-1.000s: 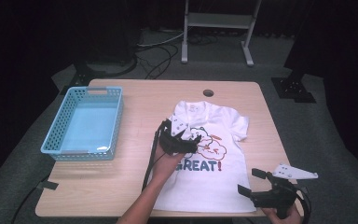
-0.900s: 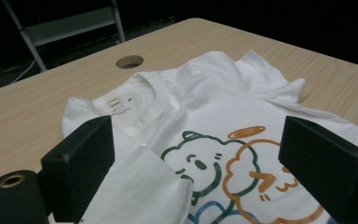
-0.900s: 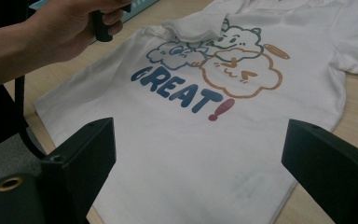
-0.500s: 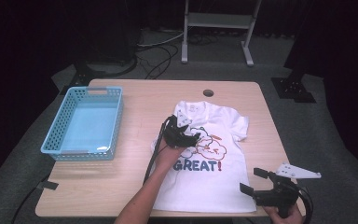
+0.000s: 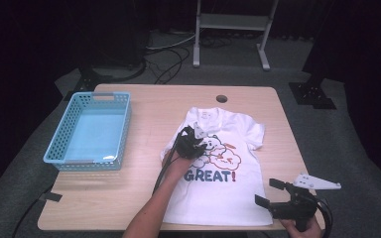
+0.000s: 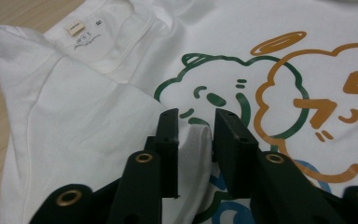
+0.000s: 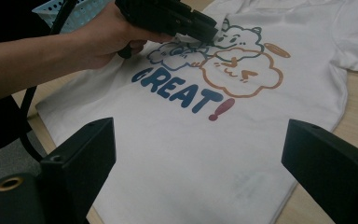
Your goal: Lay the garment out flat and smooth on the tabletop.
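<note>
On the table (image 5: 154,104), white T-shirt (image 5: 238,198) spread flat, print side up.
Left gripper (image 6: 196,128) over the chest print, jaws pinched on a fold of sleeve cloth; right gripper (image 5: 267,192) at the shirt's lower right hem, jaws wide apart, holding nothing; blue basket (image 5: 62,148) well to the left.

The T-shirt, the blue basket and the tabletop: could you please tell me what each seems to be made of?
The T-shirt looks like soft, matte white knit fabric, probably cotton: it creases and bunches between the left tongs, and its graphic looks printed. The blue basket seems moulded plastic, with a slight sheen and lattice walls. The tabletop appears to be a smooth wood-grain board, possibly laminate.
</note>
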